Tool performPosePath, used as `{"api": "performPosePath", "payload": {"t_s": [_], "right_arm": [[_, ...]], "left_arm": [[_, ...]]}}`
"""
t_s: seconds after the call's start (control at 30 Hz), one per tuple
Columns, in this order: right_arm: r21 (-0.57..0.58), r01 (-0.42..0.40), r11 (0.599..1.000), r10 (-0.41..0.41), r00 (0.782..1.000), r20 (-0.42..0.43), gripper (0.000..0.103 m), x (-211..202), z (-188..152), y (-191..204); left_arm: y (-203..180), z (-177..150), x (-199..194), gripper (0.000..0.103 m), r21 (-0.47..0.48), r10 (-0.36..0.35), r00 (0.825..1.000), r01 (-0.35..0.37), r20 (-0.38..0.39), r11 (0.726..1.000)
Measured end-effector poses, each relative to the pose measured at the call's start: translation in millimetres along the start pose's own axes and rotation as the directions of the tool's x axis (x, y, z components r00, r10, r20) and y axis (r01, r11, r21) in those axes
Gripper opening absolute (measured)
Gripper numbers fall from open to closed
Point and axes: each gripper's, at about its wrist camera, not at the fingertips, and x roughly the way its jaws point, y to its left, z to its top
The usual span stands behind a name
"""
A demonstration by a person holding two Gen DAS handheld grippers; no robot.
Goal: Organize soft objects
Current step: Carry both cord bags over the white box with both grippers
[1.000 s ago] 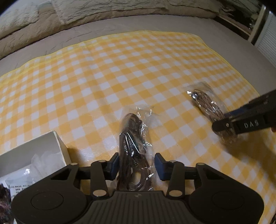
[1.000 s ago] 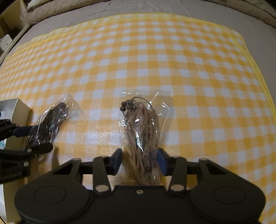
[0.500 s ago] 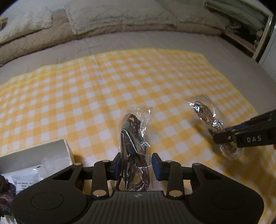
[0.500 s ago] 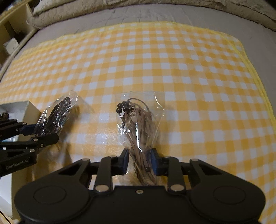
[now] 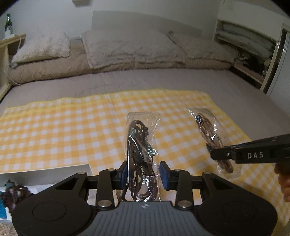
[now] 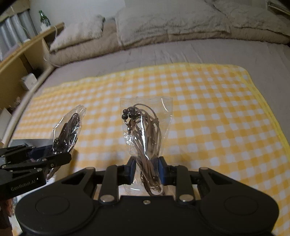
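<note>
Over the checked cloth (image 5: 72, 127), left view: our left gripper (image 5: 143, 174) pinches dark cord bag (image 5: 141, 145), lifted.
Right view: our right gripper (image 6: 145, 171) clamps tan cord bag (image 6: 145, 130), raised above cloth.

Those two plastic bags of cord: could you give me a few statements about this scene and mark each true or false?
1. Each claw grips one bag. True: the left claw holds the dark cord bag, the right claw the tan cord bag.
2. Both bags lie flat on the checked cloth. False: both are lifted off it.
3. The cloth is blue. False: yellow and white.
4. A green bottle stands on the shelf. True.
</note>
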Motion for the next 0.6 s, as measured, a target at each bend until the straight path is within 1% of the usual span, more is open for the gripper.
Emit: {"api": "performPosePath", "payload": {"t_s": [0.1, 0.27, 0.4, 0.6], "right_arm": [[0.003, -0.007, 1.000, 0.007, 1.000, 0.027, 0.027, -11.3, 1.6, 11.8], [0.037, -0.028, 0.999, 0.026, 0.998, 0.060, 0.027, -23.9, -9.4, 23.7], [0.032, -0.062, 0.998, 0.060, 0.997, 0.043, 0.027, -16.5, -14.9, 30.6], [0.041, -0.108, 0.993, 0.108, 0.994, 0.009, 0.027, -13.1, -26.2, 51.4]], "left_arm": [[0.0, -1.6, -17.3, 0.038, -0.004, 0.007, 1.000, -0.007, 0.028, 1.000], [9.7, -4.6, -39.2, 0.038, -0.022, 0.021, 0.998, -0.020, 0.056, 1.000], [21.3, -10.2, -56.4, 0.038, -0.047, 0.043, 0.997, -0.040, 0.063, 0.998], [39.0, -22.7, -74.7, 0.038, -0.086, 0.074, 0.996, -0.070, 0.045, 0.994]]}}
